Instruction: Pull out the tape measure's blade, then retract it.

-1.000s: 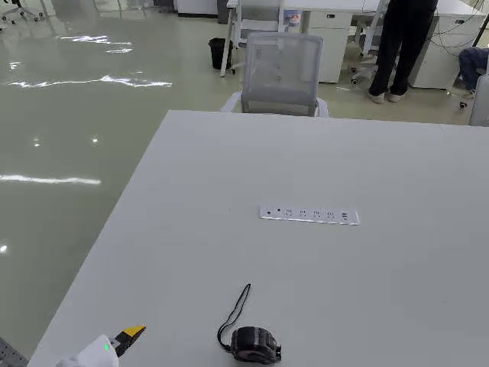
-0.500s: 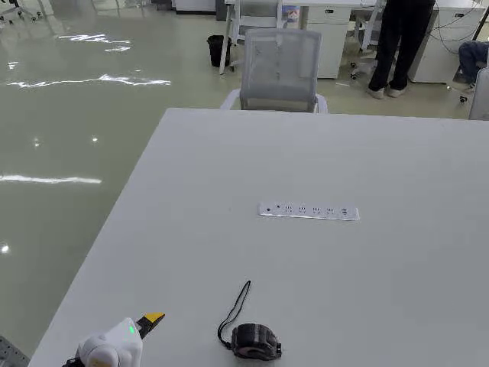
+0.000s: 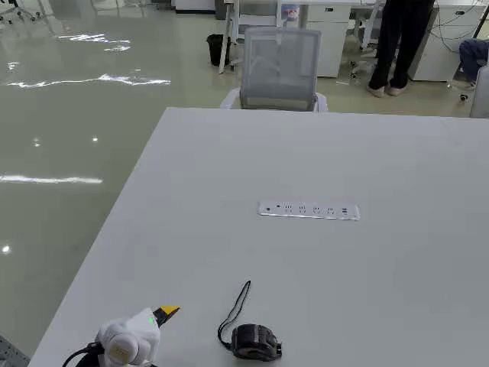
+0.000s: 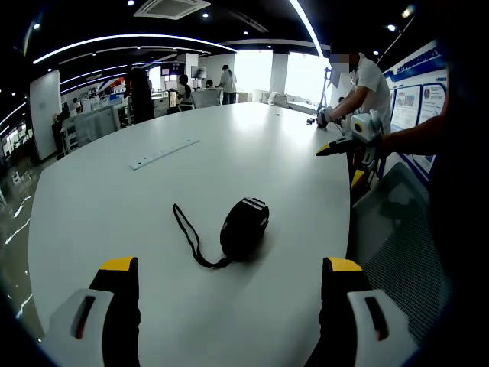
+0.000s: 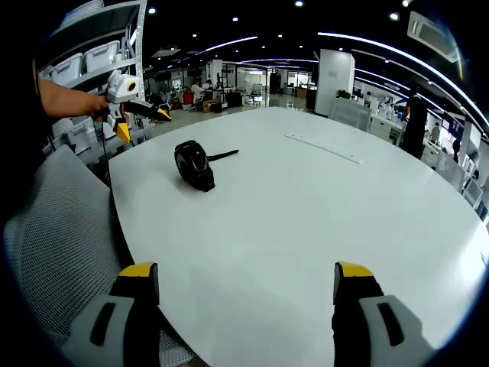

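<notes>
Black tape measure [image 3: 256,342] lies on white table [image 3: 306,153], lower centre of head view. Jaws of left gripper [image 4: 231,264] and right gripper [image 5: 244,269] spread wide, empty

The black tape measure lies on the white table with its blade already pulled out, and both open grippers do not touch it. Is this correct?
The blade is not out. In the left gripper view only a black wrist strap trails from the tape measure. The rest holds: it lies on the white table, and the left gripper and right gripper are open, clear of it.
</notes>
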Available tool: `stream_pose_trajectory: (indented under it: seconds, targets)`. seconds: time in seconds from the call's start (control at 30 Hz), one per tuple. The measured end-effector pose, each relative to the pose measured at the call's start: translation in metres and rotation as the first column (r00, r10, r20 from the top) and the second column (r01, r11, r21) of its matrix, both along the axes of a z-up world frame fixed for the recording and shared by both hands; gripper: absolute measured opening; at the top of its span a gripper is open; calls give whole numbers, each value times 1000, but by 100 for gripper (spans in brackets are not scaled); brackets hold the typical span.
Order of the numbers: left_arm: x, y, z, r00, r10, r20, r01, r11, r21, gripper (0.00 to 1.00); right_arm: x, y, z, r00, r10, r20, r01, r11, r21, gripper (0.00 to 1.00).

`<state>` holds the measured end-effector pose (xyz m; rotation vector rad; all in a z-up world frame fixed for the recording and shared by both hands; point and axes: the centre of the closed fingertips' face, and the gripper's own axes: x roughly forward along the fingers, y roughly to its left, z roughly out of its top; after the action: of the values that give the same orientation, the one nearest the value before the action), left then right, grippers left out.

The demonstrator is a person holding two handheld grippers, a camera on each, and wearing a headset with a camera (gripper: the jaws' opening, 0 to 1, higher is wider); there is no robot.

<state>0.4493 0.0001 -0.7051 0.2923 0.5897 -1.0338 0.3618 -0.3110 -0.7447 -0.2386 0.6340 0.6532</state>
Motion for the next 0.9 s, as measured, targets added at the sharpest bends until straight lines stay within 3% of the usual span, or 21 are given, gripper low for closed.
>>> stream_pose_trajectory:
  seconds: [0.4, 0.53, 0.9]
  targets:
    - [12, -22, -4, 997, -82, -4, 82, 996, 41, 98, 11, 19, -3, 999, 46, -12, -46, 999, 7, 96]
    - [12, -29, -8, 990, -139, -12, 140, 987, 83, 98, 17, 25, 0, 998, 63, 4, -63, 997, 35, 97]
    - [25, -51, -7, 971, -238, -9, 236, 960, 151, 98, 40, 39, 1, 992, 126, 30, -127, 992, 24, 93]
